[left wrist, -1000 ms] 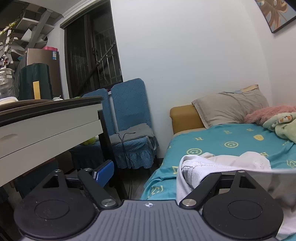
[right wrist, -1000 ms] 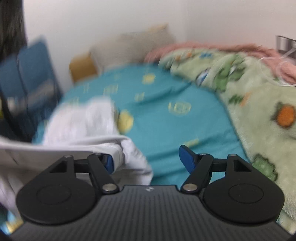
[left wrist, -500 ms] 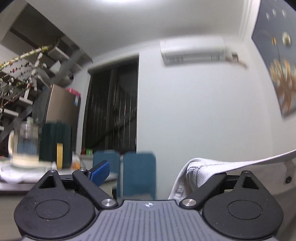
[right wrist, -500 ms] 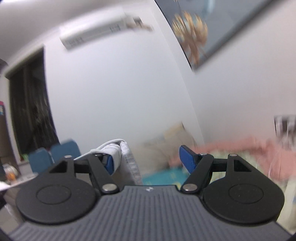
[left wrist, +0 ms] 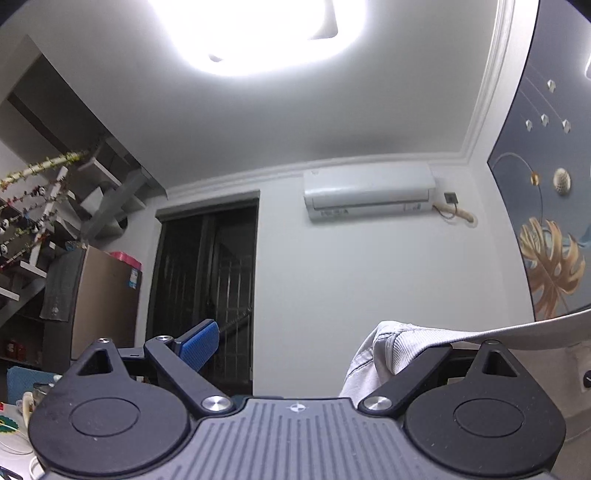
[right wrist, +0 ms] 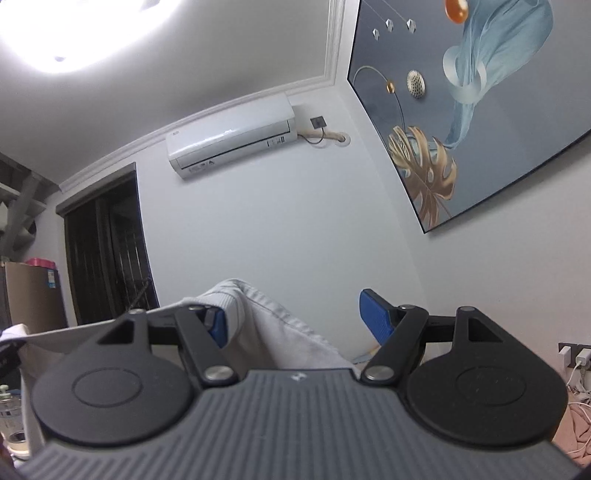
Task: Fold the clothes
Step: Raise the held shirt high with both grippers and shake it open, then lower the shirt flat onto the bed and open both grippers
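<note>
A white garment (left wrist: 384, 343) with a ribbed hem hangs over the right finger of my left gripper (left wrist: 295, 343), and its edge runs off taut to the right. The left finger's blue pad (left wrist: 197, 341) is bare, and the jaws stand wide apart. In the right wrist view the same garment (right wrist: 266, 321) is draped over the left finger of my right gripper (right wrist: 295, 319) and stretches away to the left. That gripper's right blue pad (right wrist: 373, 315) is bare too. Both grippers are held high and point slightly upward at the wall. The rest of the garment is hidden below.
Ahead is a white wall with an air conditioner (left wrist: 369, 192) and a dark barred door (left wrist: 207, 288). A large painting (right wrist: 461, 110) hangs on the right wall. A brown fridge (left wrist: 103, 302) and shelves stand at the left. A bright ceiling light (left wrist: 258, 33) glares overhead.
Both grippers have risen from bed height with the garment still hung over one finger each. The bed, pillows and chairs have dropped out of view; wall and ceiling fill both views.
</note>
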Demonstrator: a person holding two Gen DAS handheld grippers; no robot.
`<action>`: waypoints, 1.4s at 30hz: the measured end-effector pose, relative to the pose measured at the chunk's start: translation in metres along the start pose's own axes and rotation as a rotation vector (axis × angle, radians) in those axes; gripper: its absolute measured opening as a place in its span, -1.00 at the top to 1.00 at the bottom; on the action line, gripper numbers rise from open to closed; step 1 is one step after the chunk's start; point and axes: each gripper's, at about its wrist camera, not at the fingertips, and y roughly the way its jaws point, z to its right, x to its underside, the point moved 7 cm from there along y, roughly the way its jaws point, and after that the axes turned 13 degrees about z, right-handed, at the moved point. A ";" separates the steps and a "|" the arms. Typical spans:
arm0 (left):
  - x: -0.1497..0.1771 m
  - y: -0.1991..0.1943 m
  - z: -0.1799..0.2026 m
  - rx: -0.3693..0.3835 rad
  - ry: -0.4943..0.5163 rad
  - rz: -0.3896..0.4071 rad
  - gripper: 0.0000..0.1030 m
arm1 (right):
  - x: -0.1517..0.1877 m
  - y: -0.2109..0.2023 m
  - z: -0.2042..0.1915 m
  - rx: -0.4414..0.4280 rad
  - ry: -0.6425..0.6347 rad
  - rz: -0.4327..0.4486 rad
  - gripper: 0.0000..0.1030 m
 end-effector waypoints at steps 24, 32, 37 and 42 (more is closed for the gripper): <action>0.603 0.262 0.138 0.059 0.048 -0.528 -0.90 | 0.452 0.321 0.134 0.183 -0.261 -0.387 -0.40; 0.905 0.279 0.182 0.133 0.010 -0.996 -0.86 | 0.694 0.390 0.220 0.187 -0.264 -0.731 -0.38; 0.971 0.251 0.185 0.271 -0.035 -1.272 -0.84 | 0.774 0.386 0.238 0.104 -0.088 -1.007 -0.38; 0.936 0.238 0.166 0.304 -0.174 -1.256 -0.92 | 0.759 0.376 0.223 0.059 -0.004 -0.994 -0.39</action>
